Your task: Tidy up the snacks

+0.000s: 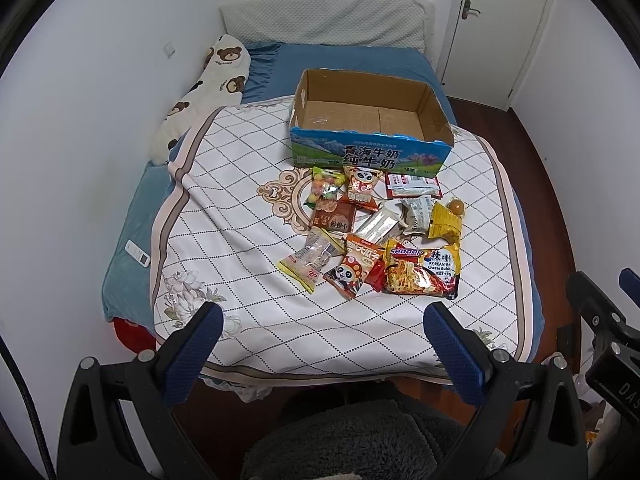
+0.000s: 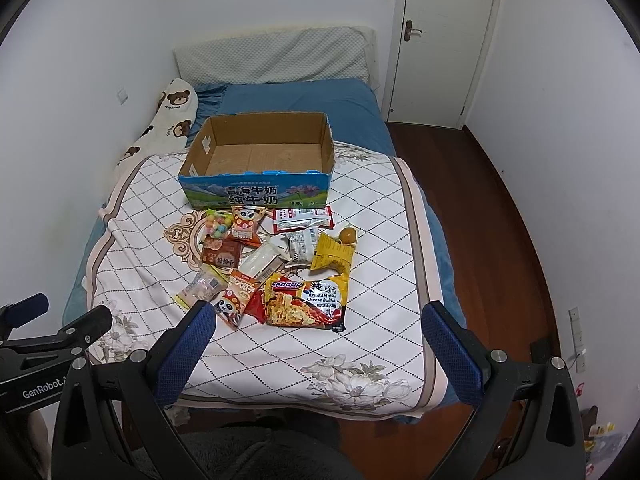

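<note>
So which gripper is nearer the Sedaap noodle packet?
Right, though narrowly. The right gripper hangs directly before the noodle packet; the left gripper sits farther back and to the packet's left.

Home bedroom: bed (image 1: 132,216), pillow (image 1: 320,20), door (image 1: 500,20).

Both cameras sit at the foot of the bed (image 1: 192,216), raised above it and looking down its length toward the far wall and the door (image 2: 444,40). Neither is close; each takes in nearly the whole bed. The left wrist view stands a little to the left, the right wrist view a little to the right. Both share the open box (image 1: 372,124), the pile of snacks (image 2: 280,264) before it, and the quilt (image 2: 372,280). Each catches the other tool at its inner edge.
</note>
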